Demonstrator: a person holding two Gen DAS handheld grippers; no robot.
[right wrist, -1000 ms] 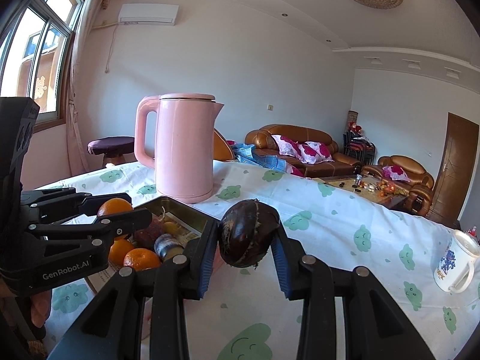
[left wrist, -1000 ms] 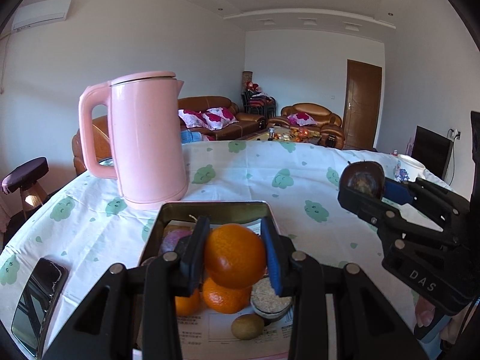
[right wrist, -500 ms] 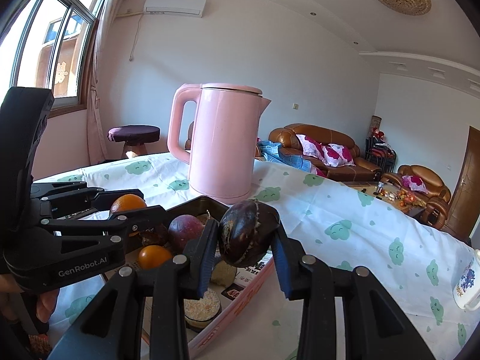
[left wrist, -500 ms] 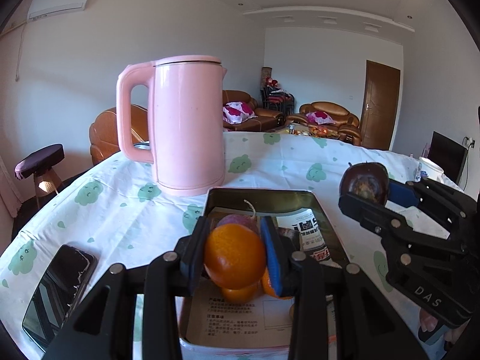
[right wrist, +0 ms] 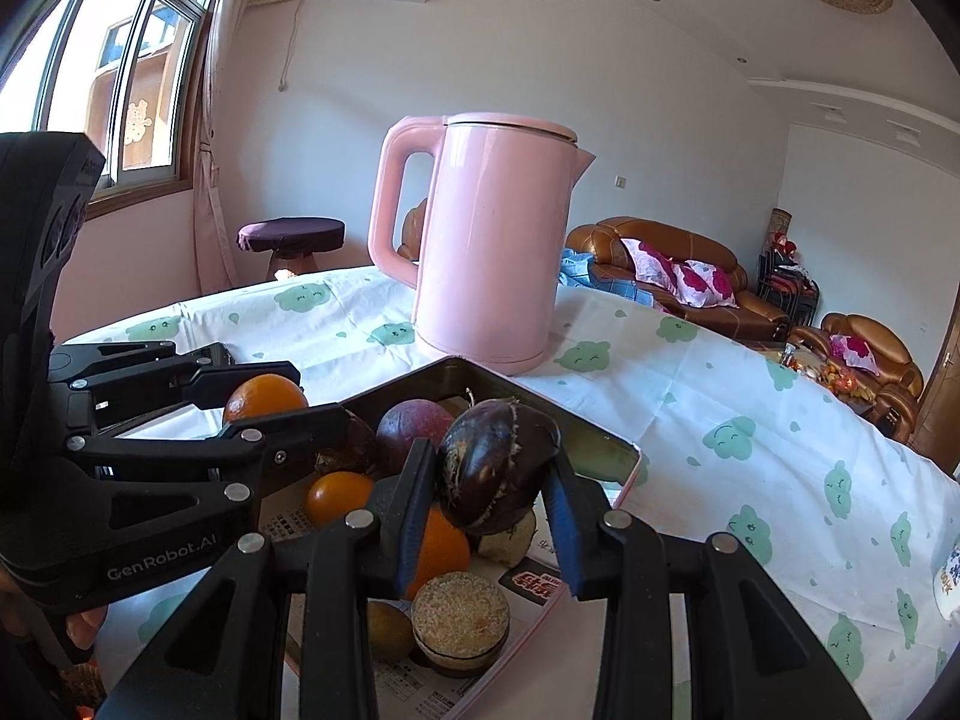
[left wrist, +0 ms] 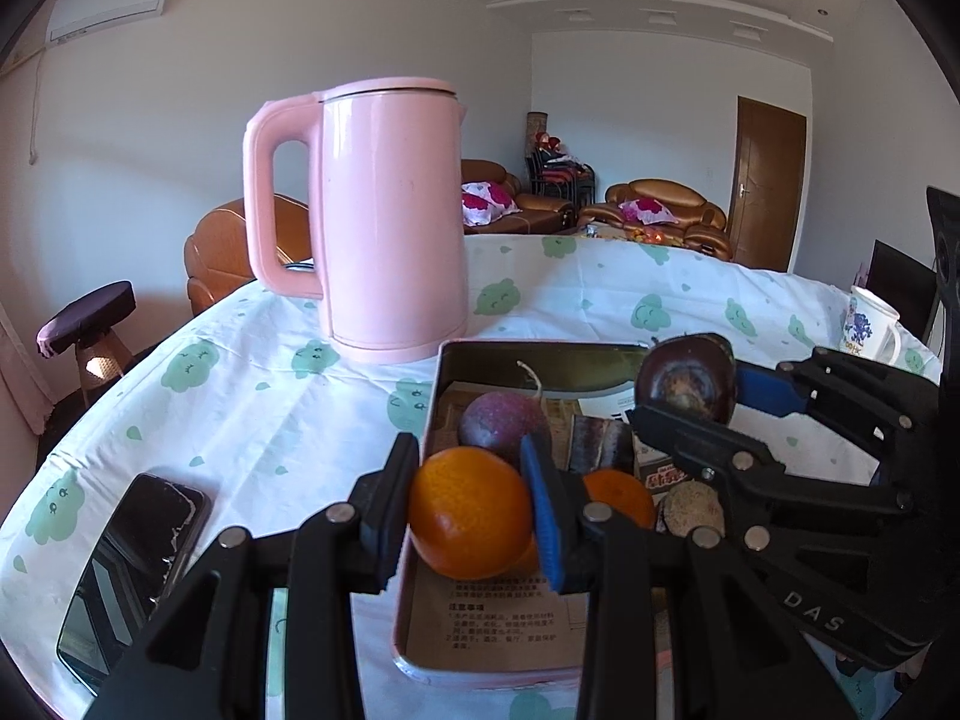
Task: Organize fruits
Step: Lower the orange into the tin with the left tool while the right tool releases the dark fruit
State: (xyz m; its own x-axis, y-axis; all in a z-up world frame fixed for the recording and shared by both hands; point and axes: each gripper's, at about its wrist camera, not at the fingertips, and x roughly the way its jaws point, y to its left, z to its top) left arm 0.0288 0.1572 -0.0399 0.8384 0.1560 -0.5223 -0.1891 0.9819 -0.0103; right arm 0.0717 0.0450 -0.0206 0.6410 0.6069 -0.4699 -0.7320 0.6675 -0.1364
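Observation:
My left gripper (left wrist: pixel 471 510) is shut on an orange (left wrist: pixel 468 513) and holds it over the near left part of a metal tin tray (left wrist: pixel 429 432) with a pink rim. My right gripper (right wrist: pixel 489 489) is shut on a dark purple-brown fruit (right wrist: pixel 492 471) above the tray's (right wrist: pixel 600 438) right side; the same fruit (left wrist: pixel 684 378) and gripper show in the left wrist view. In the tray lie a purple passion fruit (left wrist: pixel 501 420), another orange (left wrist: pixel 618 495) and a round grainy cake (right wrist: pixel 459 609). The left gripper's orange (right wrist: pixel 264 399) shows in the right wrist view.
A tall pink kettle (left wrist: pixel 384 228) stands just behind the tray on the white cloth with green clouds (left wrist: pixel 252 396). A black phone (left wrist: pixel 132 564) lies at the near left. A white mug (left wrist: pixel 867 324) stands at the far right. Printed paper lines the tray.
Both grippers have moved left and down over the tray with their fruits still held. The kettle now looks closer and more central.

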